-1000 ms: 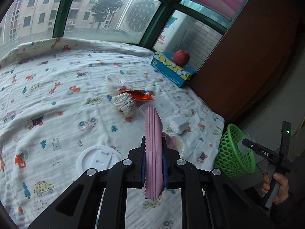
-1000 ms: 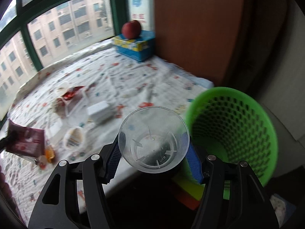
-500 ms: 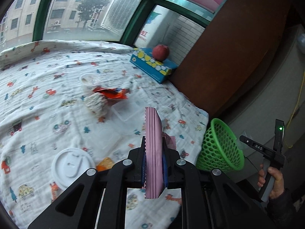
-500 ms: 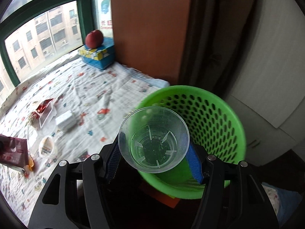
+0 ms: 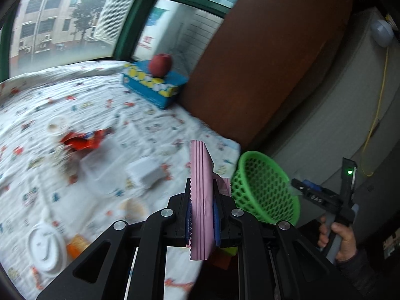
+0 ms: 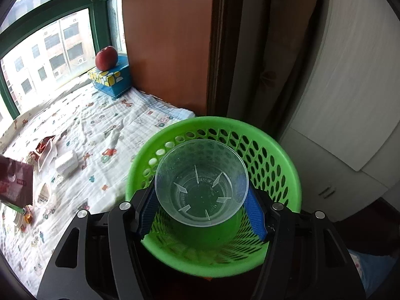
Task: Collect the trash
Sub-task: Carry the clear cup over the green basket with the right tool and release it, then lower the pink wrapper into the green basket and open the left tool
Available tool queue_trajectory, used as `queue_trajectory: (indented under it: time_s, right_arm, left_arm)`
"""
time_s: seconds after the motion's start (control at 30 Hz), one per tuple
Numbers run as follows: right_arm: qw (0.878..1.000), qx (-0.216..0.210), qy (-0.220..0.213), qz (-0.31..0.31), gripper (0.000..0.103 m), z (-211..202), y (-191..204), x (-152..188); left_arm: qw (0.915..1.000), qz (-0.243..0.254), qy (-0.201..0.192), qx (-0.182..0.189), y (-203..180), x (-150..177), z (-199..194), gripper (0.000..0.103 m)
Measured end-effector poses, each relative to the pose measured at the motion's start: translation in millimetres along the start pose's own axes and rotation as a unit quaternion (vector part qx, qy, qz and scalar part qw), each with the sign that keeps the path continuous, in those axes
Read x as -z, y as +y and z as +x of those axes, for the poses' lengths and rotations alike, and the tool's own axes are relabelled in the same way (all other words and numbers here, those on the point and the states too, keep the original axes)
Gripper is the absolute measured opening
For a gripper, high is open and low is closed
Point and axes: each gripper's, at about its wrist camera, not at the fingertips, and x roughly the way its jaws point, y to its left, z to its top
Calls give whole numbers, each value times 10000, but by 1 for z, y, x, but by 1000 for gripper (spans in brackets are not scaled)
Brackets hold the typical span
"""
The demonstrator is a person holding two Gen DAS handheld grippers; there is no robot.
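Note:
My left gripper (image 5: 202, 212) is shut on a pink snack wrapper (image 5: 200, 190), held upright above the bed's right edge, left of the green mesh basket (image 5: 265, 187). My right gripper (image 6: 202, 200) is shut on a clear plastic cup (image 6: 201, 182) and holds it directly over the open basket (image 6: 275, 150). The wrapper also shows at the left of the right wrist view (image 6: 15, 182). Loose trash lies on the patterned bedsheet (image 5: 87, 105): a red wrapper (image 5: 85, 140), a clear tray (image 5: 100, 167), a white box (image 5: 147, 172), a white lid (image 5: 46, 247).
A blue tissue box (image 5: 155, 87) with a red apple (image 5: 160, 64) on it stands at the bed's far corner beside a brown wooden panel (image 5: 250, 70). A white cabinet (image 6: 350, 100) stands right of the basket. The basket sits on the floor off the bed's edge.
My right gripper has carried the cup from beside the basket to over its opening. My left gripper with the wrapper has swung right, toward the basket.

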Motion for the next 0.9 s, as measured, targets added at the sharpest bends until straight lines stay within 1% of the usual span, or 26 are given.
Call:
queue_trajectory:
  time_s: [0.07, 0.13, 0.27, 0.37, 0.4, 0.53, 0.63, 0.7, 0.9]
  right_arm:
    - [9999, -113, 45, 33, 62, 7, -7, -2]
    - [9998, -181, 58, -1, 62, 13, -11, -2]
    - [9993, -362, 70, 34, 63, 21, -19, -3]
    - [9990, -437, 85, 57, 73, 24, -26, -4]
    - [9988, -472, 81, 55, 73, 25, -27, -5]
    - [9987, -515, 49, 16, 73, 24, -35, -5]
    - [9991, -423, -2, -69, 73, 20, -41, -2]
    - [9991, -408, -51, -94, 76, 15, -45, 0]
    - [9992, -384, -120, -61, 78, 6, -62, 8]
  left_arm:
    - [9999, 65, 50, 129, -15, -6, 12, 13]
    - [9997, 160, 95, 160, -30, -11, 24, 13]
    - [9987, 315, 193, 348, -59, -23, 50, 13]
    - [9976, 437, 270, 456, -79, -28, 69, 13]
    - [9972, 466, 307, 507, -86, -30, 77, 13]
    - [9955, 566, 446, 610, -111, -37, 104, 13]
    - [9942, 669, 511, 674, -132, -39, 123, 13]
    - [9933, 708, 558, 720, -143, -39, 134, 13]
    - [9915, 753, 825, 673, -160, -30, 167, 13]
